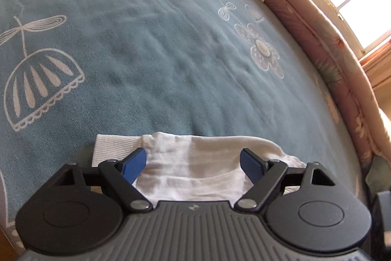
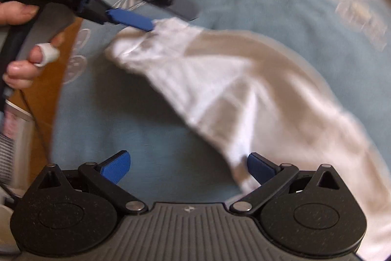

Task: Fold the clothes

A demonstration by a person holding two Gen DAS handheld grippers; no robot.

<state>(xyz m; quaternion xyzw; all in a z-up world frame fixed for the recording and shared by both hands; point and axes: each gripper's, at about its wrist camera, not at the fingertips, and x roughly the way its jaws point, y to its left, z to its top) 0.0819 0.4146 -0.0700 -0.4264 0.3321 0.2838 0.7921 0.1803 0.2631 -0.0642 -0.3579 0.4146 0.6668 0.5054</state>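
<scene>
The white garment (image 2: pixel 220 89) lay on the bed (image 1: pixel 146 53), near its right edge. The left claw (image 1: pixel 193 163) stood wide over its cloth, and the right claw (image 2: pixel 189 166) was wide too, one finger touching the garment's edge.

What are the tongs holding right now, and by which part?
Nothing is clamped. The left tongs hang open over the white garment near its ribbed edge. The right tongs are open too, one finger beside a garment edge.
</scene>
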